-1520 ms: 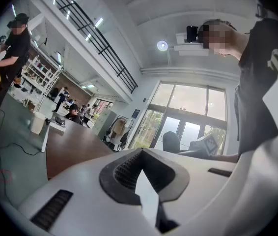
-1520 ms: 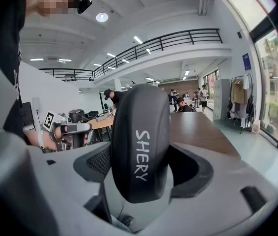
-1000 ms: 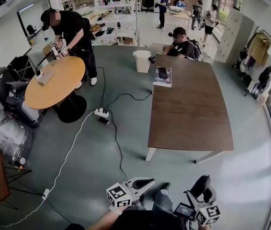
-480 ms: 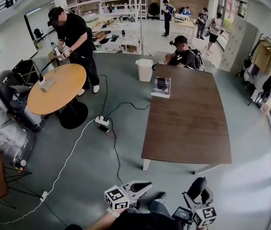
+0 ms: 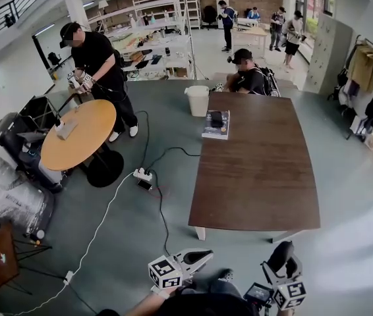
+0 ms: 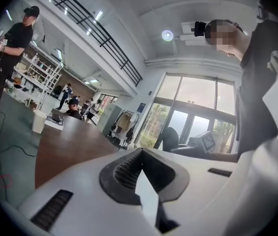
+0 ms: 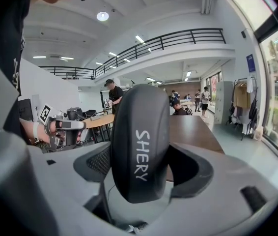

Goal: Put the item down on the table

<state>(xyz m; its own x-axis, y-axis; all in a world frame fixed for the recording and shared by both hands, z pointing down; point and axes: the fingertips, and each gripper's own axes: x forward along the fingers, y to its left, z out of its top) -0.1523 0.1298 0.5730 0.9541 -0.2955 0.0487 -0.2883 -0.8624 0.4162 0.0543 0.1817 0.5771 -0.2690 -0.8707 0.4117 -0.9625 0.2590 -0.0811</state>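
Holding your 2 grippers low at the bottom edge of the head view, you are short of the long brown worktop (image 5: 259, 170), which fills the middle right of the frame. Your right gripper (image 5: 282, 261) has its fingers pinching a black oval padded item (image 7: 139, 141) printed SHERY. The item stands upright between them, in the air and well apart from the worktop. Your left gripper (image 5: 201, 256) has its fingers pressed together, with nothing between them. At the worktop's far end, upper middle of the frame, lies a book (image 5: 214, 129) with a dark object on top.
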